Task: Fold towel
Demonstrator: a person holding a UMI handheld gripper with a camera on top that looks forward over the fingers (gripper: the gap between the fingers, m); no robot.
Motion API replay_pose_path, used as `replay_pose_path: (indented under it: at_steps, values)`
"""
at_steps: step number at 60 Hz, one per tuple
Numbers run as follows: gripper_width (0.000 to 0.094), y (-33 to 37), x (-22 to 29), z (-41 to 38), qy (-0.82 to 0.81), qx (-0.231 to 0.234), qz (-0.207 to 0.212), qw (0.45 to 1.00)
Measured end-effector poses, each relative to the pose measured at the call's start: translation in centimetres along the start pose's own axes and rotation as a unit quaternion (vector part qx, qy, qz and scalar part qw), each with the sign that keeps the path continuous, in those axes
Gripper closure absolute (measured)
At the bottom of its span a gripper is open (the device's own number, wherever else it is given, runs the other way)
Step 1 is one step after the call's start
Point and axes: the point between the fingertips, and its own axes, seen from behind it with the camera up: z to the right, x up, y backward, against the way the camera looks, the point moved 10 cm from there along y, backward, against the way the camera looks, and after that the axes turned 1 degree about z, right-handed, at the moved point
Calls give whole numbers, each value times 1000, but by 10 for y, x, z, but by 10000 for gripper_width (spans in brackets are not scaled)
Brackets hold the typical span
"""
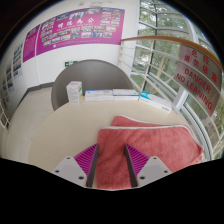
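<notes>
A pink-red towel lies on a white table, spread ahead of the fingers and off to their right. A strip of it runs back between my fingers and fills the whole gap between the two magenta pads. My gripper is narrowed onto this strip, with both pads against the cloth. The part of the towel under and behind the fingers is hidden.
Small white boxes and a flat white-blue box stand at the table's far edge, with a grey chair back behind them. A glass wall with red lettering is at the right. Bare tabletop lies left of the towel.
</notes>
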Motion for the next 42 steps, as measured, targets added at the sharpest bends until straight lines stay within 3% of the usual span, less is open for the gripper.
replay_pose_path:
  at_steps: [7, 17, 32, 39, 42]
  values:
    - [858, -6, 1, 8, 36, -12, 8, 999]
    - [893, 2, 4, 7, 42, 19, 10, 999]
    - [892, 96, 79, -22, -85, 207, 41, 974]
    - [892, 115, 105, 15, -103, 225, 69, 966]
    - [892, 110, 106, 31, -99, 207, 71, 971]
